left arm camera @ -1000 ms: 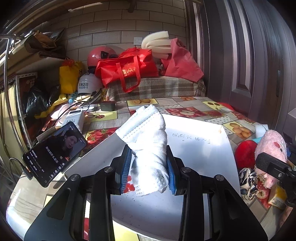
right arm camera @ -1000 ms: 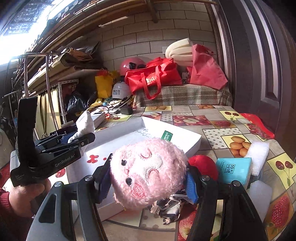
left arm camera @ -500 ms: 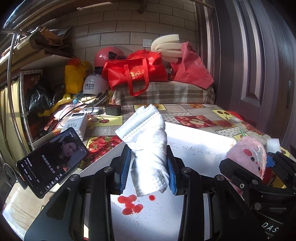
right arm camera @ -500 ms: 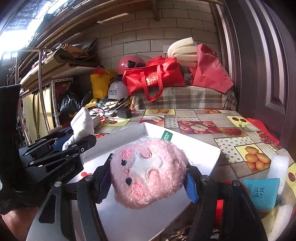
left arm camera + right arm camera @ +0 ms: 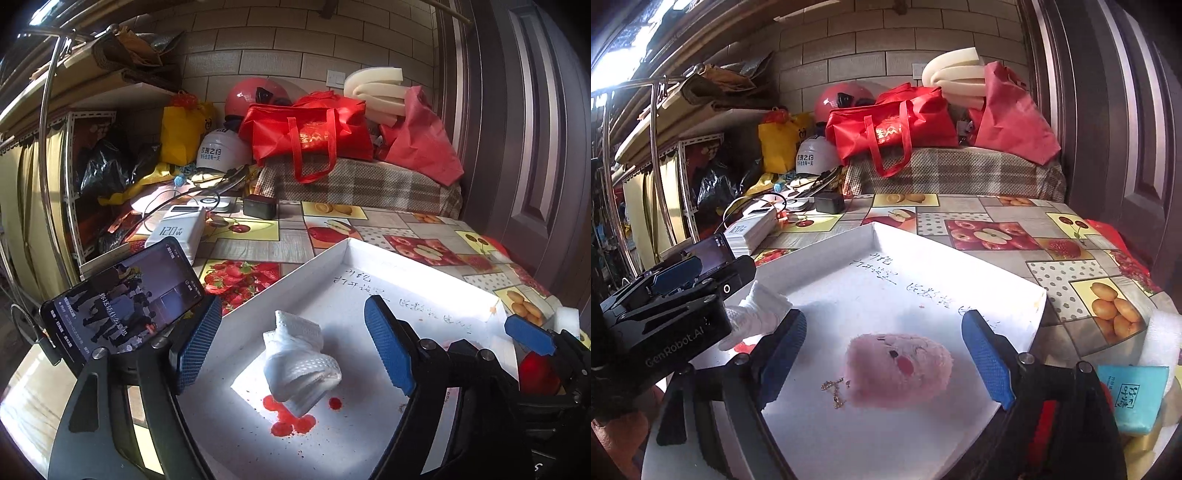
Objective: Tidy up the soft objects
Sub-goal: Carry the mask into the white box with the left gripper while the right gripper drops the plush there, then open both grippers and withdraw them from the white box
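- Step in hand, imo: drop-off. We've got both soft things down in the white tray (image 5: 424, 254), so this looks like the release bit of the sort.
- Left gripper (image 5: 295, 343): jaws have just been opening and now stand wide apart. The white cloth roll (image 5: 301, 363) sits between them but the pads don't touch it. It lies on the tray floor, right over some red splotches (image 5: 291, 421).
- Right gripper (image 5: 886, 352): same deal, jaws have just been opening, now spread wide. The pink plush (image 5: 899, 369) rests on the tray floor between the pads w/ clear gaps both sides, small gold chain (image 5: 834, 391) trailing off it.
- Both grippers are close together over the tray; from the right wrist view the left one is just beside us at the tray's left edge.
- Still out on the table (image 5: 997, 214), right of the tray: a teal packet (image 5: 1132, 397), white foam (image 5: 1163, 339) and smth red (image 5: 537, 373), prob a plush but can't tell.
- Next move, our guess: back both grippers straight out w/o snagging cloth or chain, then swing the right one over to that pile for the next soft item. Jaws are already wide enough, no need to reset.
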A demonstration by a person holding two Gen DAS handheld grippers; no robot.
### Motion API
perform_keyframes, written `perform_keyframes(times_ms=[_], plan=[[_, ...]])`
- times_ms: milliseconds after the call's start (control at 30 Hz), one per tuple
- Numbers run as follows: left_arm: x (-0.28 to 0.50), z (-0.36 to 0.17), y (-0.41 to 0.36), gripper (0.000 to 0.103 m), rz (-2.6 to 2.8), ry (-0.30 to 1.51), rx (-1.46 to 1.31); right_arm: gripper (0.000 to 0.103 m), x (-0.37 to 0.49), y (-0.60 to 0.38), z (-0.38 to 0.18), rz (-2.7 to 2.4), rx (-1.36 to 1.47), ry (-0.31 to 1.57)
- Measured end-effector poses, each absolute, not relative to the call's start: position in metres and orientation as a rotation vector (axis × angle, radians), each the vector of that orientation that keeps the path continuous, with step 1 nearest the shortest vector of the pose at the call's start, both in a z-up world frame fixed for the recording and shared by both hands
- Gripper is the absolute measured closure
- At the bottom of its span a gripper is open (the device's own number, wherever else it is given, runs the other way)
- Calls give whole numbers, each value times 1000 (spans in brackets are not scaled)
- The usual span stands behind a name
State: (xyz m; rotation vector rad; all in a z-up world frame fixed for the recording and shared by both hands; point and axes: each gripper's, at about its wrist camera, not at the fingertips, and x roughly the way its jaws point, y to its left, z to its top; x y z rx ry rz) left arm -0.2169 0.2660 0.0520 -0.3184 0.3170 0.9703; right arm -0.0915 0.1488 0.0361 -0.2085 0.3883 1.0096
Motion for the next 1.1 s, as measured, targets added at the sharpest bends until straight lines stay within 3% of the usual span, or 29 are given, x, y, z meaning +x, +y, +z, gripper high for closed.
perform_keyframes(times_ms=[33,100,433,1100], plan=[[-219,51,268,6,974,315,-334,13,-90,148,36,1006,-202,389],[-222,51,271,0,978,303,-357,0,-88,148,37,989,-194,394],[-223,55,254,0,992,260,-274,0,-107,149,41,975,-248,286],[-225,58,237,0,1029,228,-207,0,-110,124,41,985,-172,270]])
